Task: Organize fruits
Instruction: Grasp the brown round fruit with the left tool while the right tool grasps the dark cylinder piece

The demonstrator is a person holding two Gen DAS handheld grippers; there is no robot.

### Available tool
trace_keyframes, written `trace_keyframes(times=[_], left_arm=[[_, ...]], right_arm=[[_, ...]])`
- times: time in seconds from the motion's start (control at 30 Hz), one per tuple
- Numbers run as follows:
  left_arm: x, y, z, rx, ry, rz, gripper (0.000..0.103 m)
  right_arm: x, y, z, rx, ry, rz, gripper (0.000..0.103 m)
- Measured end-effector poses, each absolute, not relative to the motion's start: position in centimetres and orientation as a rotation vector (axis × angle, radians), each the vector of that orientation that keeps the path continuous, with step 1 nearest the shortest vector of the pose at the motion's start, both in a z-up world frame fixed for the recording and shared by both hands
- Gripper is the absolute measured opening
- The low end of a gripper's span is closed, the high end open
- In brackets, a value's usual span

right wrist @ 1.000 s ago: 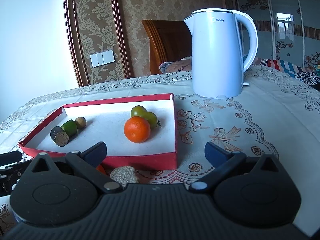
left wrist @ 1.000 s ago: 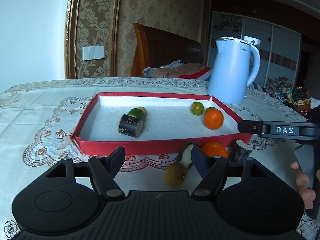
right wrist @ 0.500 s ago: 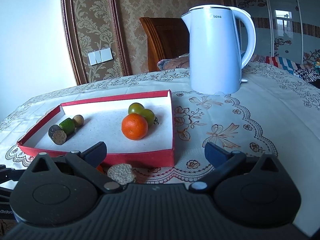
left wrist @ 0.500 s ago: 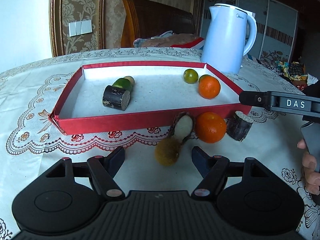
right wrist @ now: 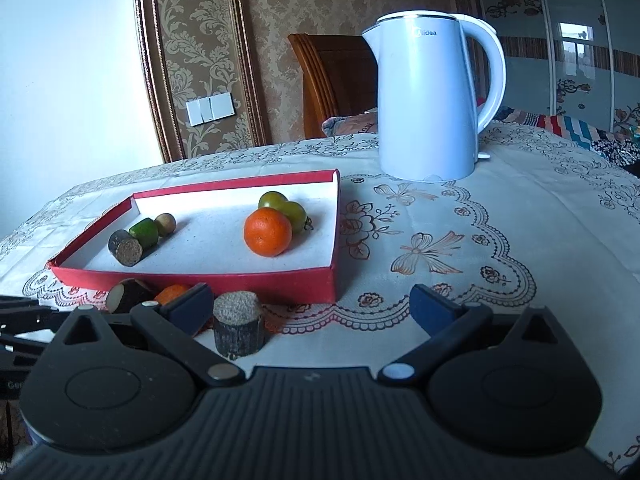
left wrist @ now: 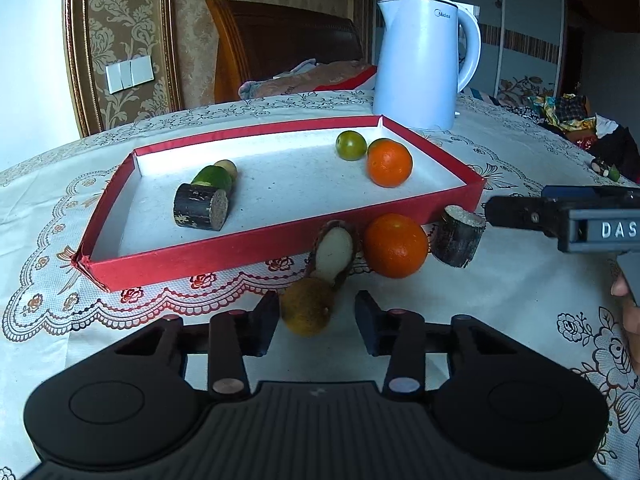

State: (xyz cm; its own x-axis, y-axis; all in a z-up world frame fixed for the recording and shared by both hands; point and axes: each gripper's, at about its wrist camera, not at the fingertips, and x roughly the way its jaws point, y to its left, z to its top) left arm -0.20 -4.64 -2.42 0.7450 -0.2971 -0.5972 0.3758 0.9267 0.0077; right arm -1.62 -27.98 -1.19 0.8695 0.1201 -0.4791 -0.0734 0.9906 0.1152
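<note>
My left gripper is closing around a round brown fruit on the tablecloth. Its left finger is at the fruit's side and a gap remains on the right. Just beyond lie a cut fruit with white flesh, an orange and a dark cylinder piece, all against the front wall of the red tray. Inside the tray are an orange, a green fruit, a dark cylinder and a green piece. My right gripper is open, with the dark cylinder piece near its left finger, untouched.
A pale blue kettle stands behind the tray's right corner, also seen as the kettle in the right wrist view. A wooden chair back is beyond the table. A person's fingers show at the right edge.
My left gripper has come forward and down to the brown fruit, and its fingers have drawn in around it. The right gripper has stayed almost still and open.
</note>
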Motion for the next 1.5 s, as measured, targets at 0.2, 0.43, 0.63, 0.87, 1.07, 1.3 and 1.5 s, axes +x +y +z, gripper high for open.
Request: trace_keyframes(times=[0.2, 0.43, 0.63, 0.87, 1.07, 1.3, 1.5], left_arm=[[-0.1, -4.1, -2.3, 0.111, 0.623, -0.339, 0.03], [0.1, -3.4, -2.2, 0.114, 0.604, -0.253, 0.026], [-0.2, -4.2, -2.2, 0.164, 0.59, -0.273, 0.026], [0.0, -4.2, -2.4, 0.163, 0.6, -0.265, 0.026], [0.0, -4.2, -2.4, 0.16, 0.6, -0.265, 0.026], [0.0, -4.2, -2.4, 0.155, 0.601, -0.266, 0.026], [-0.2, -4.0, -2.2, 0.149, 0.587, -0.268, 0.026]], right_arm=[[-1.7, -27.1, -1.3, 0.054, 0.523, 0.146, 0.103], [-1.5, -24.9, -1.4, -0.062, 0.548, 0.186, 0.103], [-0.1, -23.9, -1.6, -0.091, 0.593, 0.18, 0.093], [0.6, -23.7, -1.9, -0.081, 0.618, 0.203, 0.073], [0.5, -23.5, -1.9, -0.098, 0.609, 0.203, 0.046], [0.2, -23.3, -1.9, -0.112, 0.597, 0.199, 0.043], [-0.1, -23.7, -1.7, -0.094, 0.574, 0.182, 0.037]])
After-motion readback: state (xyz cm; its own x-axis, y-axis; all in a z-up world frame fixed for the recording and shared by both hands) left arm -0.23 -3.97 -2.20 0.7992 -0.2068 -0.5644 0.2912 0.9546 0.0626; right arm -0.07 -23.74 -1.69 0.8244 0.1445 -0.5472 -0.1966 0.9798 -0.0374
